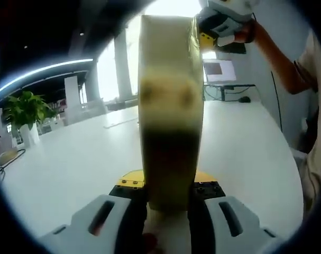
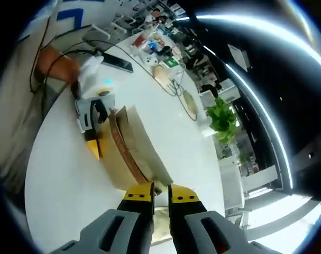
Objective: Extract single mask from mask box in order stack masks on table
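Left claw (image 1: 168, 203) clamped on mask box (image 1: 171, 116), held upright above bench (image 1: 70, 164) as anchor. Right claw (image 2: 160, 198) narrow, pinching at box (image 2: 134, 153) far end, probably on a mask; contents between tips too blurred to confirm. No stack seen on bench.

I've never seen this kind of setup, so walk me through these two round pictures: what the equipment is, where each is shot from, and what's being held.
A person holds a hand-held tool with two jaws in each hand; a fisheye camera rides on each.

In the left gripper view, the left gripper clamps the pale mask box upright above a white table. The right gripper is at its top corner.

In the right gripper view, the right gripper has its jaws nearly together at the box's edge; whether it pinches a mask is unclear. A potted plant and clutter sit farther along the table.
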